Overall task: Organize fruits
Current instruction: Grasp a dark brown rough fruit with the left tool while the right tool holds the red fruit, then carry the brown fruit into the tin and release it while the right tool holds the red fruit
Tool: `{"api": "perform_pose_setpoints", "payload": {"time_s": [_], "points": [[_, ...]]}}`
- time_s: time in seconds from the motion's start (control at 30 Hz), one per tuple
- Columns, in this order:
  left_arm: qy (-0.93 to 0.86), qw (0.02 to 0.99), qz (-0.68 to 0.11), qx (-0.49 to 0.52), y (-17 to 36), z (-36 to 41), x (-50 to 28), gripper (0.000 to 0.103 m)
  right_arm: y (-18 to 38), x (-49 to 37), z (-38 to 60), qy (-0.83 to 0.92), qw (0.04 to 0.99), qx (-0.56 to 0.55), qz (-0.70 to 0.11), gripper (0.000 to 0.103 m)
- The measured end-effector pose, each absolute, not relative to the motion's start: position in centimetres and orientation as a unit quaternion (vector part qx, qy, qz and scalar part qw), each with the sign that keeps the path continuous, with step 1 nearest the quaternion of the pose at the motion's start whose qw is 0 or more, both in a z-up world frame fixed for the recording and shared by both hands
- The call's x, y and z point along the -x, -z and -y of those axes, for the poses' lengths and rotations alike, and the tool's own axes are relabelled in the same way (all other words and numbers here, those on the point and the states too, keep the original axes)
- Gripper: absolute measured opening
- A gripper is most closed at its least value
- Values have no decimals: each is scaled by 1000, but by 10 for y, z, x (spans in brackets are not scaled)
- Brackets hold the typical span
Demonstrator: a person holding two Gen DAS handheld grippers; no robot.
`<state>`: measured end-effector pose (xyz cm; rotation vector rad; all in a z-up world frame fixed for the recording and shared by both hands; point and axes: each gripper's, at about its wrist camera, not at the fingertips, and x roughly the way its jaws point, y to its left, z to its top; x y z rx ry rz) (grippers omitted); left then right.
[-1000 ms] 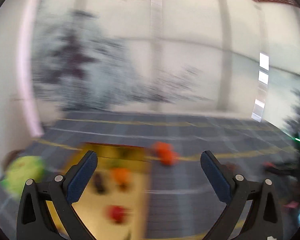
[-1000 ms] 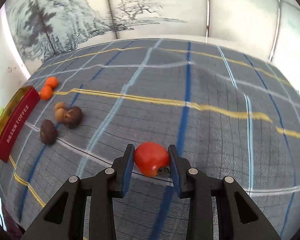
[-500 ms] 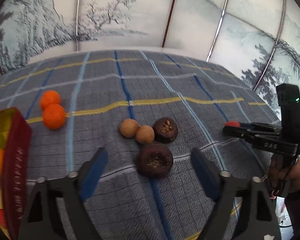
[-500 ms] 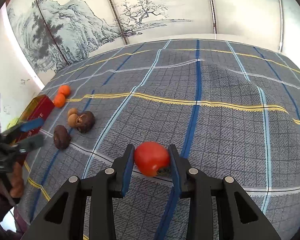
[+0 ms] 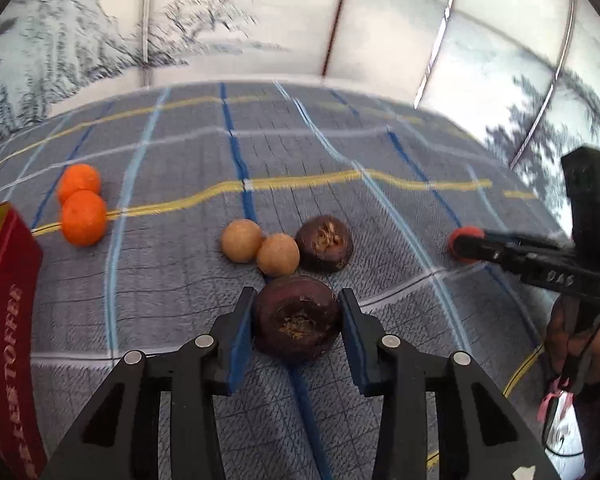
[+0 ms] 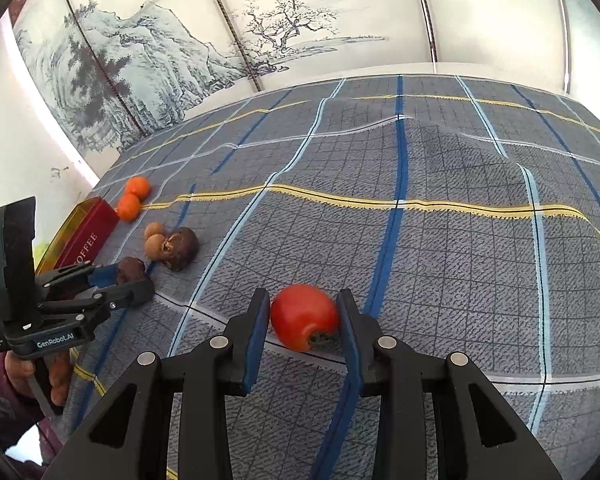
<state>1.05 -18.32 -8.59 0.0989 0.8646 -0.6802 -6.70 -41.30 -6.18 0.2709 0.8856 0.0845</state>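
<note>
My left gripper is shut on a dark purple mangosteen that rests on the plaid cloth; it also shows in the right wrist view. Behind it lie a second mangosteen, two tan longans and two oranges. My right gripper stands around a red tomato: the right finger touches it, a thin gap shows at the left finger. The tomato lies on the cloth.
A red and gold toffee tin stands at the cloth's left edge, also in the right wrist view. A painted folding screen closes the back. The cloth has a raised fold at the far middle.
My left gripper swung from the tin side to the fruit cluster, went down and closed on the near mangosteen. My right gripper's jaws have opened slightly around the tomato.
</note>
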Motion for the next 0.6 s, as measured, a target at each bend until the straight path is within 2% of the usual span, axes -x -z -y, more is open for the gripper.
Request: {"api": "perform_pose_setpoints", "payload": {"time_s": [0.17, 0.6], "points": [[303, 868, -393, -1, 79, 161, 1, 37, 62, 66, 414, -40, 894, -127, -428, 36], [285, 885, -368, 9, 61, 119, 32, 37, 62, 63, 408, -29, 895, -104, -432, 36]]}}
